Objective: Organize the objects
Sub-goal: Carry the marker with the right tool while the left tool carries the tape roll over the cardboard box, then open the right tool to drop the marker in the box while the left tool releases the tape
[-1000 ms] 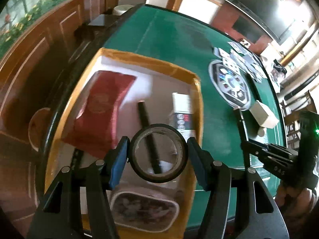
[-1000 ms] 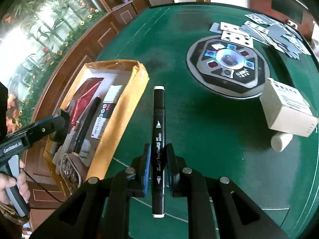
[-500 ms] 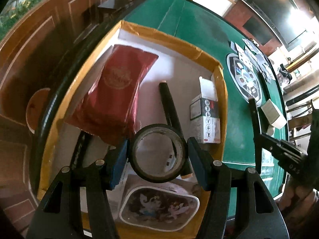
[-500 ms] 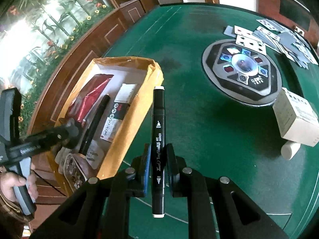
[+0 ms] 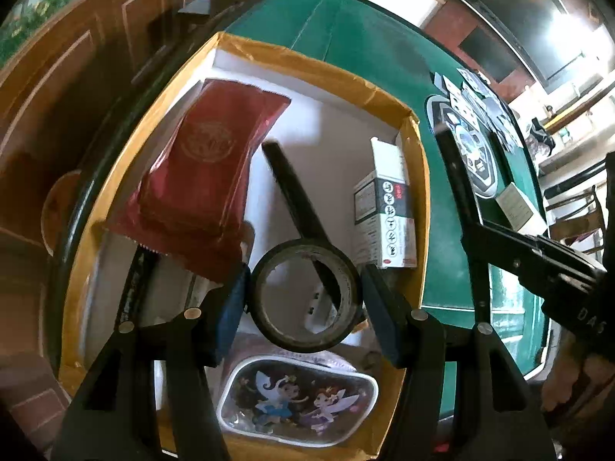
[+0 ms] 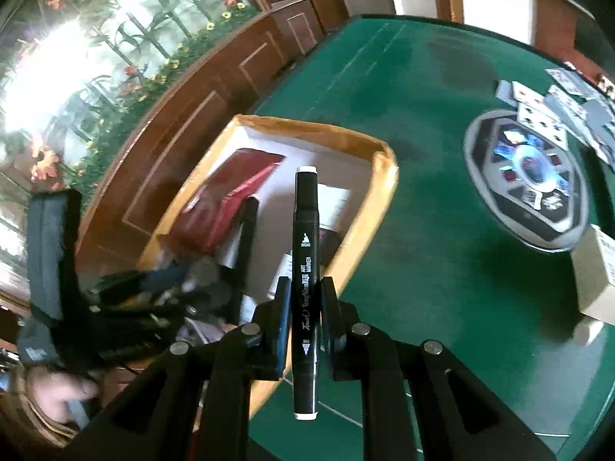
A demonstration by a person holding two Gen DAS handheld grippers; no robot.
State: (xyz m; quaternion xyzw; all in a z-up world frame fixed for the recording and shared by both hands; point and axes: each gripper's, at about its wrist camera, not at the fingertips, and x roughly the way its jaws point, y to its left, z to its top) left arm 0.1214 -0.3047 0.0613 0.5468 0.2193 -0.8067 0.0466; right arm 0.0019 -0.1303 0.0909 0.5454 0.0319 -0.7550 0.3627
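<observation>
My left gripper (image 5: 305, 299) is shut on a black tape roll (image 5: 269, 330) and holds it over the near end of a yellow-rimmed box (image 5: 419, 192). The box holds a red pouch (image 5: 207, 169), a black marker (image 5: 292, 188), a white carton (image 5: 388, 207) and a fairy-print case (image 5: 296, 403). My right gripper (image 6: 305, 303) is shut on a black art marker (image 6: 305, 230), upright over the box's right rim (image 6: 353, 246). The right gripper also shows at the right of the left wrist view (image 5: 538, 261).
The box sits at the left edge of a green felt table (image 6: 423, 115). A round dealer disc (image 6: 526, 176), playing cards (image 6: 565, 111) and a beige card box (image 6: 599, 272) lie to the right. Wood panelling (image 6: 200, 88) borders the table on the left.
My left gripper has moved lower and further over the box with the tape roll. My right gripper has carried the marker left, from above the felt to above the box's rim.
</observation>
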